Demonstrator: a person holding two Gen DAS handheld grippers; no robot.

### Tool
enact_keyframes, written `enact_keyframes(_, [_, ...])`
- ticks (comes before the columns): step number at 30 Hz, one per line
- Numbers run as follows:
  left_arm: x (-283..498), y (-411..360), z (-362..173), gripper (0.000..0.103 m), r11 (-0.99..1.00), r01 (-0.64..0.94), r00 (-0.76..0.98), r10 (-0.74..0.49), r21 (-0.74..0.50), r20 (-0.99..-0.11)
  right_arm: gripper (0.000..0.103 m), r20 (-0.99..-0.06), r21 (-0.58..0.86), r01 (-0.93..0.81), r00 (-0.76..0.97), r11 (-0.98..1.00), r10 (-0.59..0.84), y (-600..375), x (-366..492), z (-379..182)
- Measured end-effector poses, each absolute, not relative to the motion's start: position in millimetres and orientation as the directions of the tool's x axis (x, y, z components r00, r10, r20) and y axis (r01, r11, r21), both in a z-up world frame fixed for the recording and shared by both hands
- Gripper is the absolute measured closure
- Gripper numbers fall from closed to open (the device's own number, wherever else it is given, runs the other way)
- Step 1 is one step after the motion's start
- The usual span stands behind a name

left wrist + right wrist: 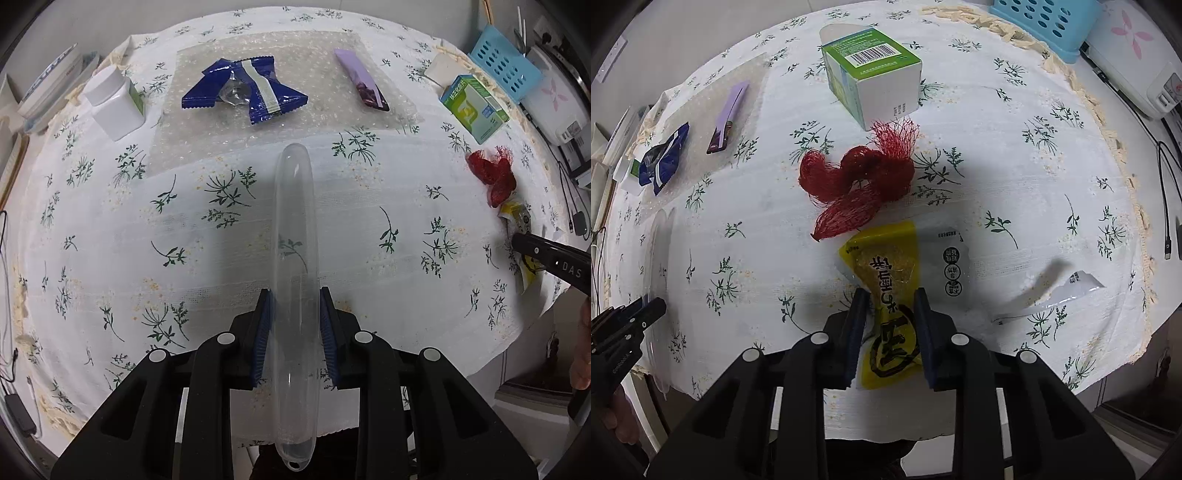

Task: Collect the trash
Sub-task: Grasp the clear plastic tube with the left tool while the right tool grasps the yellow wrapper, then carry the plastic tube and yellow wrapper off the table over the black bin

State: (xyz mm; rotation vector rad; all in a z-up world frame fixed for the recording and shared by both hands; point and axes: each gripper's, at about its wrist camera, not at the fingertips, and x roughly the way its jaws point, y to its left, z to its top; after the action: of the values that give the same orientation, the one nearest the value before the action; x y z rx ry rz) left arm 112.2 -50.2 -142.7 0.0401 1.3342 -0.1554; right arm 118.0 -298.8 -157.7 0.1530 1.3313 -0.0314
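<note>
My left gripper (295, 295) is shut on a long clear plastic container (295, 236), seen edge-on and held above the table. My right gripper (891, 295) is shut on a yellow snack wrapper (886, 273) that rests on the cloth near the front edge. A red mesh net (860, 184) lies just beyond the wrapper; it also shows in the left wrist view (493, 171). A blue wrapper (245, 90) and a purple wrapper (364, 81) lie on a bubble-wrap sheet (288, 122) at the far side. A torn clear scrap (1060, 291) lies right of my right gripper.
A floral tablecloth (184, 229) covers the table. A green and white carton (871, 70) stands behind the net. A white bottle (112, 101) stands far left. A blue basket (504, 62) and a white appliance (1134, 55) sit at the far right. Cables hang at the right edge.
</note>
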Motion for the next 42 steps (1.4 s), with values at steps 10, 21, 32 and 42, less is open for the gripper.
enact_keyframes(10, [100, -39, -130, 0.078, 0.987, 0.133, 0.254, -0.117, -0.085, -0.96, 0.096, -0.961, 0.144, 0.139, 0.255, 0.98, 0.105, -305, 120, -158])
enact_keyframes(21, [90, -34, -114, 0.078, 0.986, 0.132, 0.287, -0.135, -0.101, -0.948, 0.096, -0.948, 0.119, 0.137, 0.309, 0.983, 0.072, -309, 102, -141])
enact_keyframes(32, [84, -35, -101, 0.078, 0.984, 0.135, 0.306, -0.152, -0.115, -0.94, 0.096, -0.923, 0.095, 0.113, 0.381, 0.989, 0.045, -300, 88, -106])
enact_keyframes(42, [71, -39, -78, 0.078, 0.98, 0.149, 0.339, -0.175, -0.131, -0.924, 0.096, -0.897, 0.086, 0.08, 0.44, 0.993, 0.042, -284, 71, -75])
